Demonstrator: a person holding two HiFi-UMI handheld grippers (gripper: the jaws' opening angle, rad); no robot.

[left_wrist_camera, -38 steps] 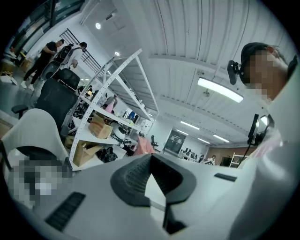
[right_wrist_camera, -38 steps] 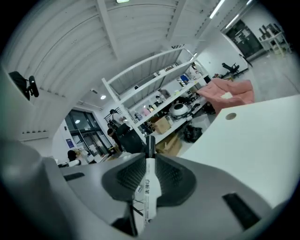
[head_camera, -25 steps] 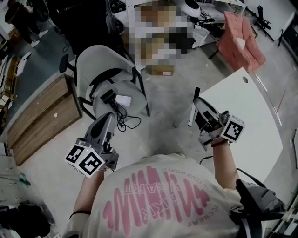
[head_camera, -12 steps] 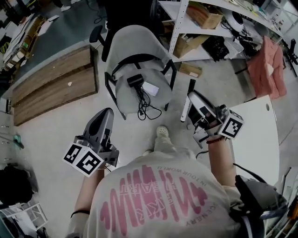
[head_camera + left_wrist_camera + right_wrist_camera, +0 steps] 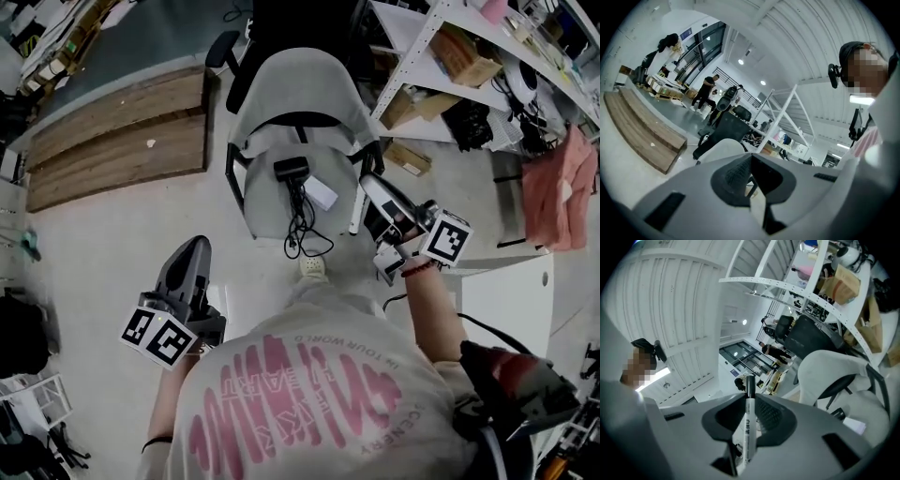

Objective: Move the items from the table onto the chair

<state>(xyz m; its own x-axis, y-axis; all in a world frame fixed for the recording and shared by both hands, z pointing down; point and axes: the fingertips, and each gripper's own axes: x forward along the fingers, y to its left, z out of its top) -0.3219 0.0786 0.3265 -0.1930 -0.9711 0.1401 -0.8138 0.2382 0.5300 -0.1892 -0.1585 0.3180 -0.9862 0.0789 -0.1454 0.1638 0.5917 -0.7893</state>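
Standing almost upright in the right gripper view, a marker pen point(image 5: 748, 425) is clamped crosswise between the pads of the right gripper point(image 5: 749, 404). Its long axis runs top to bottom with a slight lean, black cap uppermost. The barrel is white with dark print along it, and the lower end drops out of sight between the jaws, which are closed narrowly on the pen.

From the head view, the pen hangs in the air just beside the right edge of a pale grey chair point(image 5: 267, 211), above the floor and clear of the white table point(image 5: 506, 300) at the person's right.

The left gripper point(image 5: 192, 248) is held low on the other side of the chair over bare floor, its jaws pressed together with nothing between them.

On the chair seat lie a black power adapter point(image 5: 292, 170) and a small white flat item point(image 5: 321, 194). The adapter's cable point(image 5: 302, 234) trails off the seat's front edge. A person's pale shoe point(image 5: 314, 267) shows just below it.

Wooden boards point(image 5: 122, 131) lie on the floor to the left. Metal shelving point(image 5: 417, 42) with cardboard boxes stands behind the chair, and a pink cloth point(image 5: 558, 187) hangs at far right.
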